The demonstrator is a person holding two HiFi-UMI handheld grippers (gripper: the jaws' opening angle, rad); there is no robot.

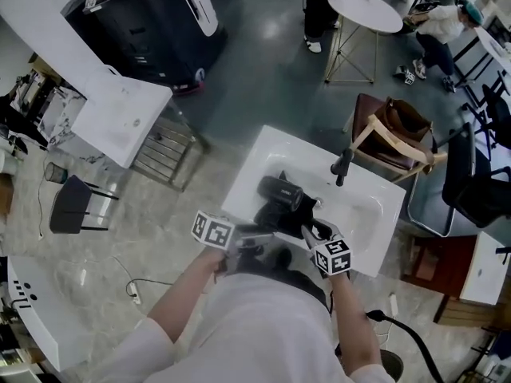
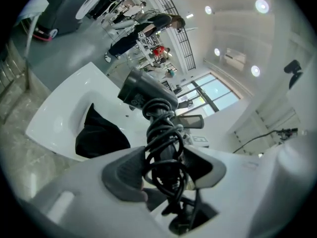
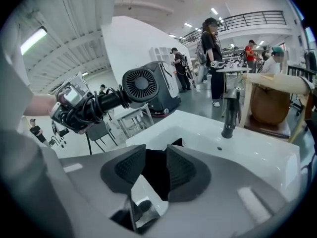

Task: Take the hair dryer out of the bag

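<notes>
Left gripper (image 2: 166, 166): fingers clamped on the cord-wrapped handle of the black hair dryer (image 2: 146, 90), lifting it clear of the white basin (image 2: 59, 118). Right gripper (image 3: 156, 165): fingers apart, gripping nothing. The black fabric bag (image 2: 99, 135) apparently lies slack in the basin.

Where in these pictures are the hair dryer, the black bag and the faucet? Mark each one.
hair dryer (image 3: 140, 85), right gripper view, on its round rear grille.
black bag (image 2: 99, 135), left gripper view, middle of its dark cloth.
faucet (image 3: 229, 115), right gripper view, on its black upright stem.
</notes>
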